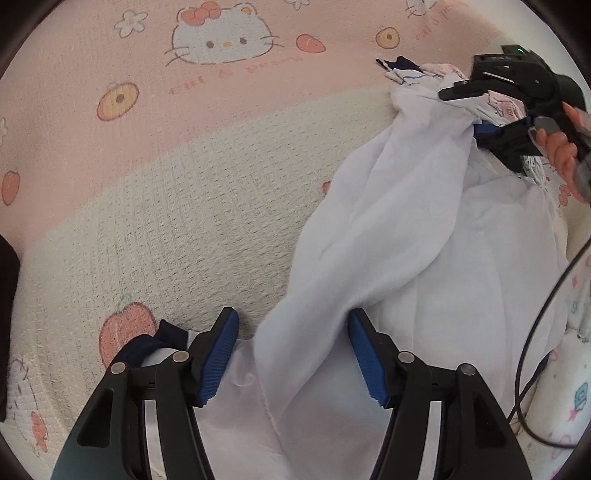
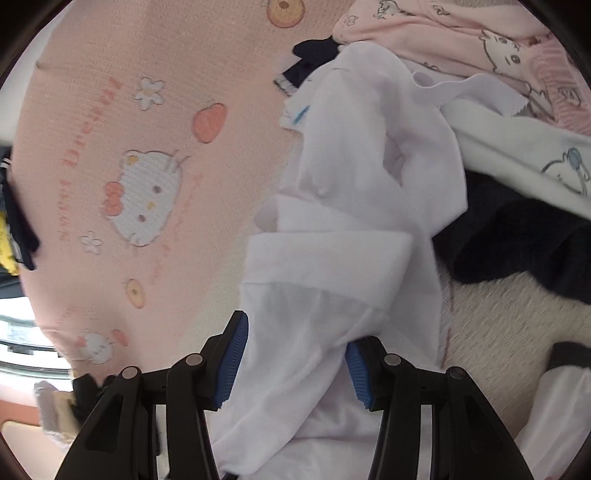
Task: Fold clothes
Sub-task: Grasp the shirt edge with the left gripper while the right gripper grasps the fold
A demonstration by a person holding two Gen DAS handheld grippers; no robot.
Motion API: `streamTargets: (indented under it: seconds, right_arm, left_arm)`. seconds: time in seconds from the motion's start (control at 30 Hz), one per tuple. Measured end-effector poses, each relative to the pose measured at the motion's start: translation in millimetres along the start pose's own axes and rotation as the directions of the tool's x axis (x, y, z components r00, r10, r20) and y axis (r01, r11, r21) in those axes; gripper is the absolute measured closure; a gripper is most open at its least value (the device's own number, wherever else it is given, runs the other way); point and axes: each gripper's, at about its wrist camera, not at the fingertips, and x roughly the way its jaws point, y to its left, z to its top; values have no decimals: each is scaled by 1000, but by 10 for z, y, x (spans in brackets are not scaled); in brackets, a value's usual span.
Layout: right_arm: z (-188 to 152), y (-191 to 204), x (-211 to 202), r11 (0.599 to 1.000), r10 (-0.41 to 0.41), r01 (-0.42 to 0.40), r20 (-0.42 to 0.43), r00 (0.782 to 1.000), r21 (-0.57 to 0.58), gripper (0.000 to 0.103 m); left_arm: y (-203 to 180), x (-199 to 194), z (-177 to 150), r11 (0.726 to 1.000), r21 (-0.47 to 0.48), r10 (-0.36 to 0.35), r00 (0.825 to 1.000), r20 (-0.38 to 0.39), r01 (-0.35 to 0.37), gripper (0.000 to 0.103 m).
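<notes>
A thin white garment lies in a twisted band across the cream and pink cartoon-cat blanket. My left gripper straddles its near end. The band touches the right pad, and a gap shows beside the left pad. A navy trim of the garment sticks out to the left. At the upper right my right gripper is shut on the bunched far end and holds it off the blanket. In the right wrist view the white garment fills the space between the pads of my right gripper.
A pile of clothes lies beyond the right gripper: a pink printed garment, a white printed one and a dark navy one. A black cable hangs at the right. A person's hand holds the right gripper.
</notes>
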Motion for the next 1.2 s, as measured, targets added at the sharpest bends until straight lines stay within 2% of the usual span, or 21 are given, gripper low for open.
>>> streamTargets:
  seconds: [0.03, 0.13, 0.17, 0.2, 0.27, 0.33, 0.37, 0.43, 0.57, 0.6, 0.67, 0.8, 0.9, 1.2]
  right_arm:
    - [11, -5, 16, 1000, -25, 25, 2, 1000, -1, 53]
    - [40, -12, 58, 1000, -20, 21, 21, 1000, -9, 53]
    - [41, -14, 67, 1000, -25, 25, 27, 999, -10, 53]
    - [37, -4, 68, 999, -28, 28, 37, 999, -15, 55]
    - [20, 26, 67, 997, -68, 69, 48, 997, -36, 77]
    - [-7, 53, 50, 988, -137, 140, 58, 989, -62, 93]
    - [-25, 66, 14, 987, -142, 148, 79, 987, -69, 95]
    - [-50, 111, -41, 984, -143, 153, 107, 984, -89, 96]
    - [-68, 311, -84, 970, -162, 187, 158, 974, -159, 97]
    - [-69, 358, -95, 965, -168, 196, 165, 972, -175, 97]
    - [-77, 454, -132, 964, -146, 181, 181, 973, -196, 97]
    - [13, 688, -131, 963, -107, 144, 169, 980, -229, 97]
    - [99, 952, -63, 951, -111, 153, 167, 980, -269, 97]
    - [164, 1569, 215, 937, -54, 85, 99, 994, -340, 97]
  left_arm:
    - [-11, 5, -1, 1000, 5, -1, 1000, 0, 1, 46]
    - [-85, 78, 81, 1000, 13, 12, 1000, 3, -12, 48]
    - [-76, 87, 90, 1000, 11, 8, 1000, 9, -8, 50]
    - [-49, 92, 98, 1000, 2, 2, 1000, 15, -2, 57]
    - [35, 94, 105, 1000, -20, -13, 1000, 26, 13, 65]
    - [150, 84, 102, 999, -42, -32, 999, 34, 33, 80]
    - [192, 78, 106, 998, -47, -39, 999, 35, 41, 81]
    - [205, 67, 122, 999, -37, -38, 998, 44, 40, 87]
    - [216, -15, 46, 1000, -4, -25, 998, 56, 25, 88]
    - [80, -108, -23, 1000, 0, -19, 998, 61, 20, 88]
    - [75, -271, -39, 1000, -14, -23, 997, 76, 24, 89]
    - [201, -401, -25, 998, -54, -25, 997, 73, 29, 89]
    - [267, -425, -32, 996, -78, -29, 997, 71, 35, 89]
    - [377, -528, -46, 992, -123, -15, 996, 90, 26, 89]
